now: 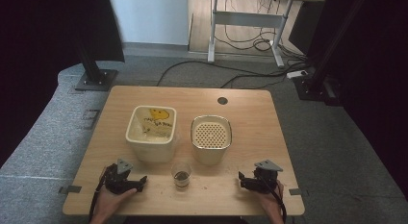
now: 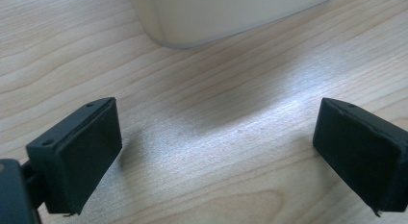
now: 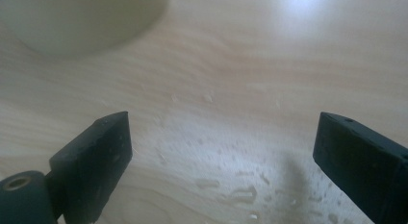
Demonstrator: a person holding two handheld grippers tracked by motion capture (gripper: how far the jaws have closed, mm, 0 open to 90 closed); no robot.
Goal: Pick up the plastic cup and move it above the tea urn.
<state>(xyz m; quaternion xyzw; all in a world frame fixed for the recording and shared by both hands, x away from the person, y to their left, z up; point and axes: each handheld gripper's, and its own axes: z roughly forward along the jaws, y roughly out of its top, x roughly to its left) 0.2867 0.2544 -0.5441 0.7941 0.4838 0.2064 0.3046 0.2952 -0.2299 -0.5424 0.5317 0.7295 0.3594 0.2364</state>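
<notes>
- Small clear glass cup (image 1: 182, 174) with something dark at its bottom stands near the front edge of the light wooden table (image 1: 250, 113), between the two grippers and apart from both; what the dark contents are cannot be made out
- Left black gripper (image 1: 142, 182) lies low on the table at the front left, held by the person's left hand (image 1: 111, 201), jaws pointing right toward the cup; in the left gripper view its jaws stand wide apart over bare wood with nothing between them
- Right black gripper (image 1: 240, 178) rests at the front right in the right hand (image 1: 269, 201), jaws pointing left; in the right gripper view they are spread wide and empty, above small water droplets (image 3: 240, 190) on the wood
- Cream square plastic tub with a yellow print inside (image 1: 151, 132) sits behind the cup to the left; its lower corner (image 2: 202, 22) is cut off at the top of the left gripper view
- Cream round-cornered container with a perforated insert (image 1: 211, 139) stands just right of the tub; a blurred pale rounded form (image 3: 82, 22) shows at the top left of the right gripper view
- Both forearms are cut off by the bottom edge of the high view
</notes>
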